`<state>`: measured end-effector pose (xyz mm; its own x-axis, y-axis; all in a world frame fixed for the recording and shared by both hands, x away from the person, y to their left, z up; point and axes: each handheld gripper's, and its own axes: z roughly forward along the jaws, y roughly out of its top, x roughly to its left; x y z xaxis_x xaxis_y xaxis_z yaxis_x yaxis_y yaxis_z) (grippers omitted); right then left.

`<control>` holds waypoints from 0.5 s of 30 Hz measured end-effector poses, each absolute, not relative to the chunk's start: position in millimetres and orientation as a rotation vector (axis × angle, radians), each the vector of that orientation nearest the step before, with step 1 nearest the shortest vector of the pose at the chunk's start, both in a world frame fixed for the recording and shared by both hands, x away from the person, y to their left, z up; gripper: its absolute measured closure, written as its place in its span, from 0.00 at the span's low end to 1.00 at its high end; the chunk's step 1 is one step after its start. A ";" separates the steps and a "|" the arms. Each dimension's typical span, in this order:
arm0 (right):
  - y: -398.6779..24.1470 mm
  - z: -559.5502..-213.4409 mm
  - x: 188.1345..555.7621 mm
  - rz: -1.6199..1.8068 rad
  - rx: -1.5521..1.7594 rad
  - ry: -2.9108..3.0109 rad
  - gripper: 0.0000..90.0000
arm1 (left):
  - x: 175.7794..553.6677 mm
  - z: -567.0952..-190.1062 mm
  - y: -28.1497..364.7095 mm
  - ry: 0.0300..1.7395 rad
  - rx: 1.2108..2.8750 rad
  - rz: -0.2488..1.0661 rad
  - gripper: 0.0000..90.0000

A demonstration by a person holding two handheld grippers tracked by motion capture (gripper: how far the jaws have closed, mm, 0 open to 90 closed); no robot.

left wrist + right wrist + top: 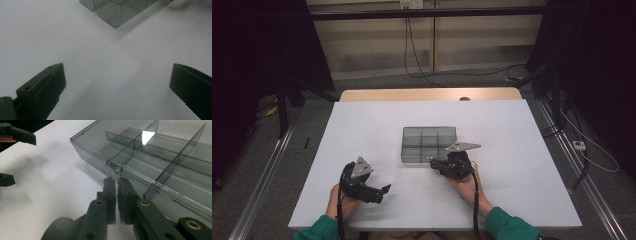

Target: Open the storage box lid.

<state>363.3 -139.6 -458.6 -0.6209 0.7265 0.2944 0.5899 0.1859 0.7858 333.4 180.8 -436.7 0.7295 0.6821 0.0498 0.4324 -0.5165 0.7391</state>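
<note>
Worktop (362, 130): white, box near your middle. Box (428, 143): smoky clear plastic, lid shut, dividers inside form compartments. Your right hand-held gripper (116, 181): jaws closed together, tips at small latch (113, 166) on box front edge; cannot tell if they pinch it. High view gives box's place; right gripper view gives latch. Your left hand-held gripper (117, 82): jaws wide apart over bare worktop, holding nothing.

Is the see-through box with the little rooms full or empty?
Empty. Through the clear box you see only its bare dividers and floor.
</note>
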 end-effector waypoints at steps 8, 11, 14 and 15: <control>-141.8 -455.4 361.1 1.464 1.275 2.268 0.94 | 334.8 -436.5 180.4 0.823 2.200 0.421 0.00; -143.0 -454.5 360.4 1.468 1.275 2.247 0.94 | 335.2 -437.2 178.6 0.824 2.189 0.411 0.00; -145.0 -454.1 360.8 1.479 1.280 2.237 0.94 | 336.5 -437.4 177.2 0.813 2.196 0.412 0.00; -144.8 -454.3 360.5 1.478 1.281 2.237 0.94 | 336.9 -437.3 177.0 0.810 2.199 0.416 0.00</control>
<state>360.5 -144.8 -454.3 -0.6166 0.7288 0.2979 0.5599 0.1400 0.8166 336.9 177.0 -437.3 0.7476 0.6627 0.0432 0.4217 -0.5240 0.7400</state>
